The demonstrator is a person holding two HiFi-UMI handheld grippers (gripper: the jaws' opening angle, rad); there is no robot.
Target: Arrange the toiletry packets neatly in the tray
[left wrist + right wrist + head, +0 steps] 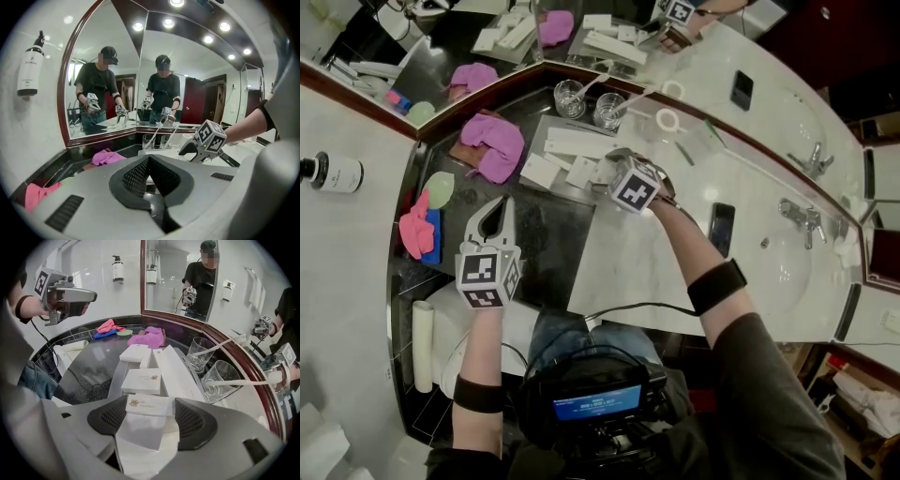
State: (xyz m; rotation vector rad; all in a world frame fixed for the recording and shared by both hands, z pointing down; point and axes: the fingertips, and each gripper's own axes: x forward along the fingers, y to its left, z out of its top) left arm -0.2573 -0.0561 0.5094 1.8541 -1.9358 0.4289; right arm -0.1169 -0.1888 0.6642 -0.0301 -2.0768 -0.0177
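The white marble worktop [628, 272] spread out beneath and beside the right tool [150, 414], and its black speckled corner section [548, 230] ran off to that tool's left. There the left tool [149, 163] hung low and well apart from it, jaws pressed tight together with nothing between them.

Just ahead of the right tool lay the clear rectangular tray [113, 379], stretching away from its tips. Beyond the tray's far end sat a crumpled magenta cloth [149, 337] on the dark stone.

The right tool pointed steeply down at the tray's near end. Its jaws stood wide, and they were pinching a flat white toiletry packet with gold print [150, 405], held crosswise with each pad meeting one end. Whether that packet rested on the tray floor, the views did not show.

To the right of this tool stood two clear drinking glasses [220, 380], side by side, each with a white stick leaning in it.

Inside the tray were three more pieces:
- a long white box [178, 371] ran ahead and slightly right of the jaws;
- a small white packet [142, 379] lay just beyond the held one;
- a square white packet [133, 353] lay farther ahead, near the tray's far end.
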